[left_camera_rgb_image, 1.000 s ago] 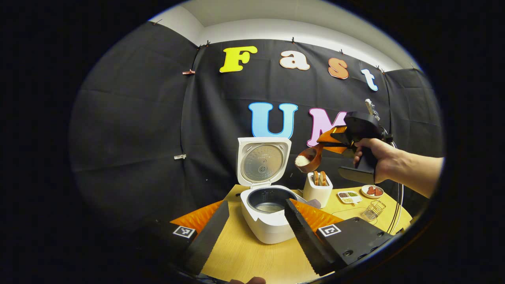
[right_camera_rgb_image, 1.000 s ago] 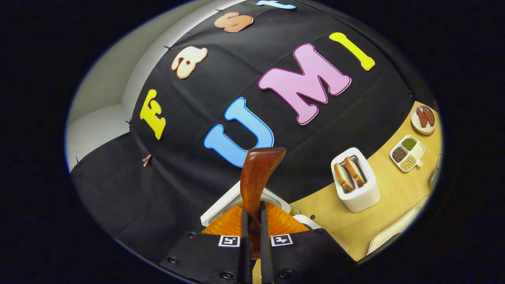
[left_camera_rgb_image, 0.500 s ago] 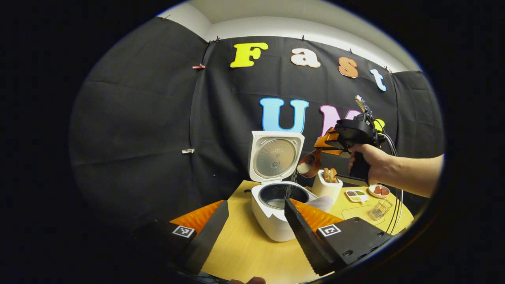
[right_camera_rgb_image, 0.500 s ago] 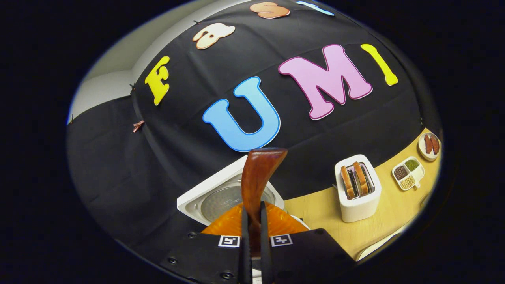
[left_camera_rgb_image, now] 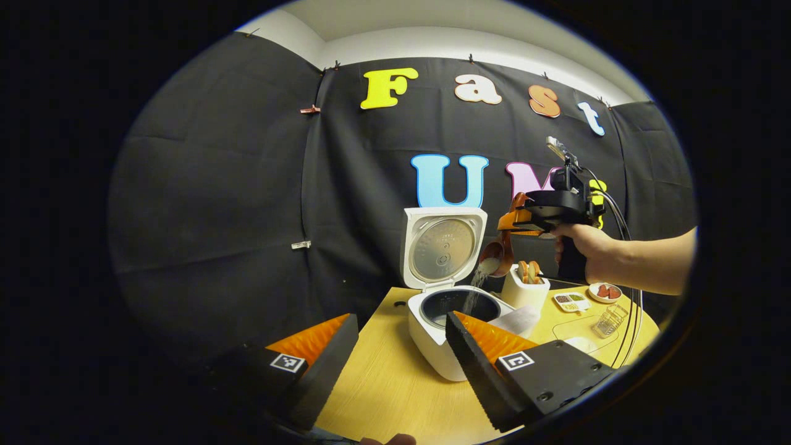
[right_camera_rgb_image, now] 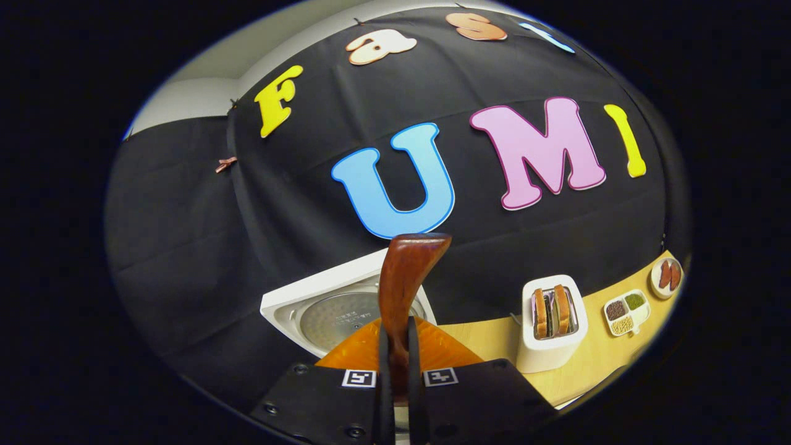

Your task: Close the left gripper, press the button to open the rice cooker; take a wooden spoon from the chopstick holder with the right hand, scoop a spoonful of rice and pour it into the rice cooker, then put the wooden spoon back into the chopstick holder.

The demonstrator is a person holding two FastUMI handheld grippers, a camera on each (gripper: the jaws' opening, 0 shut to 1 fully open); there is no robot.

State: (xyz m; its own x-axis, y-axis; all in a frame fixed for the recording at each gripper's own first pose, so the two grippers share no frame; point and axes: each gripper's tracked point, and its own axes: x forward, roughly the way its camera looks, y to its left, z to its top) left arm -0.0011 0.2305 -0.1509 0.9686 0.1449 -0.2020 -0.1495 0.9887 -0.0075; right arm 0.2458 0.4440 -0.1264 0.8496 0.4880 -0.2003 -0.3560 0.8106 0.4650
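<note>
Rice (left_camera_rgb_image: 477, 285) now pouring off spoon (left_camera_rgb_image: 494, 254) into cooker (left_camera_rgb_image: 440, 321); right claw (right_camera_rgb_image: 395, 395) holding spoon, left claw (left_camera_rgb_image: 401, 346) wide.

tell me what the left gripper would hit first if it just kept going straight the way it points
Probably the rice cooker: it stands on the table just ahead of the open left gripper, lid up, a bit to the side of its centre line. Depth is unclear, so it might skim past.
</note>
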